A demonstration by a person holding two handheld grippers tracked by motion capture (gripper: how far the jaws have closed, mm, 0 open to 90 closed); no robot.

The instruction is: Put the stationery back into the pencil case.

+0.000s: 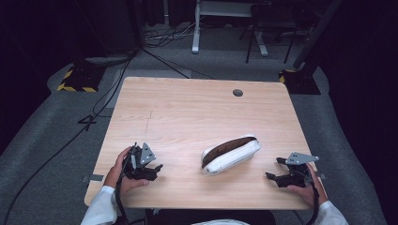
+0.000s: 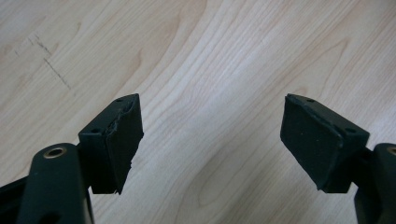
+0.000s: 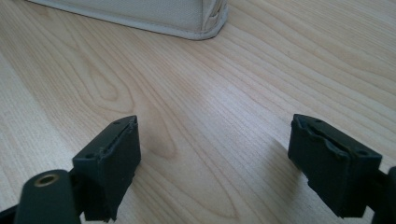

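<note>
A white zip pouch (image 1: pixel 231 154) lies on the wooden table (image 1: pixel 187 108), its top open and a dark brown inside showing. In the right gripper view a corner of the pouch (image 3: pixel 154 14) sits at the top edge. My left gripper (image 1: pixel 155 168) rests near the front left of the table, well left of the pouch, and its jaws (image 2: pixel 212 140) stand open over bare wood. My right gripper (image 1: pixel 276 168) lies at the front right, a short way right of the pouch, with its jaws (image 3: pixel 215 163) open and nothing between them.
A round cable hole (image 1: pixel 238 93) sits near the table's far edge. Beyond the table are grey carpet, cables (image 1: pixel 94 112), a weighted stand base with yellow-black tape (image 1: pixel 77 79) and desk legs (image 1: pixel 196 28).
</note>
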